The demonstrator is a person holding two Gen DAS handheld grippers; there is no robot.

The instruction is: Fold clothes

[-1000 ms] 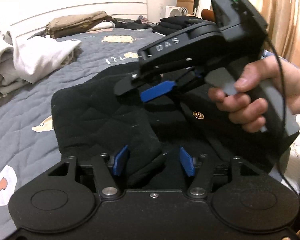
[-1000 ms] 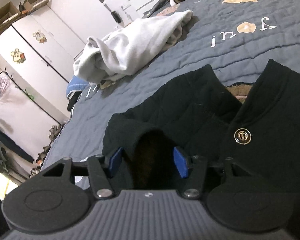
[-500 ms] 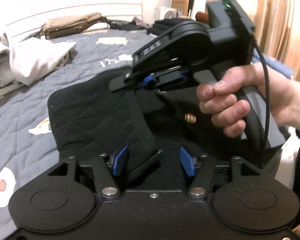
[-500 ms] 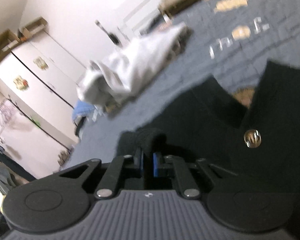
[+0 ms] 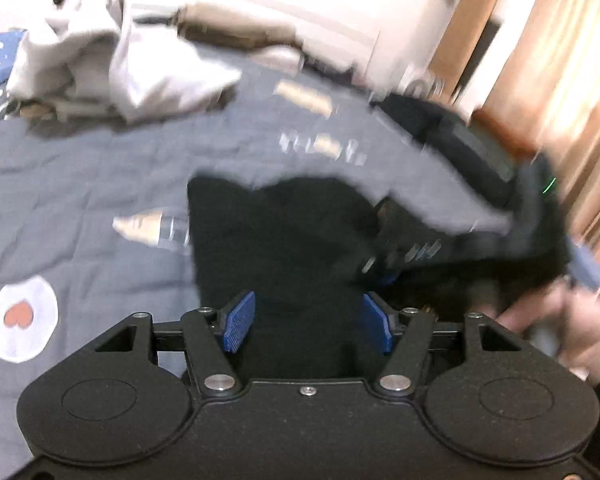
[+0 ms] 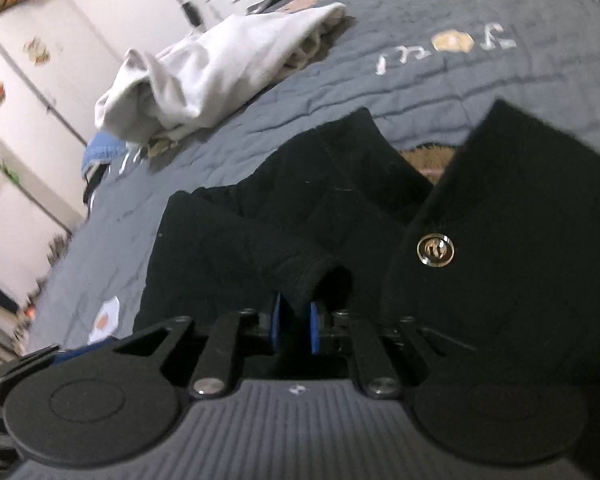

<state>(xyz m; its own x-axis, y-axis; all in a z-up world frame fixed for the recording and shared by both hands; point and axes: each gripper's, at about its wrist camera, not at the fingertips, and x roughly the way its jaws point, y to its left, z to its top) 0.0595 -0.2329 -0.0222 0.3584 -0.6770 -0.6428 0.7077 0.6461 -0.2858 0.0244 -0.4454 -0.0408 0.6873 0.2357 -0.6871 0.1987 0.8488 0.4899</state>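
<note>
The black jacket (image 6: 260, 232) lies on the bed (image 6: 380, 80), spread on its grey quilt. Half a second ago the right claw (image 6: 295, 326) closed; now it pinches the jacket's cuff between its blue pads (image 6: 277, 324), so a sleeve fold can probably begin. The left claw (image 5: 306, 320) was over a fold of cloth before and still stands wide open, black cloth between its pads, gripping nothing. It has swung toward 9 o'clock, and its view is blurred. The right hand (image 5: 556, 336) at 3 o'clock is smeared. The white clothes (image 6: 220, 68) at 11 o'clock are untouched. The lower jacket is hidden behind both claws.
</note>
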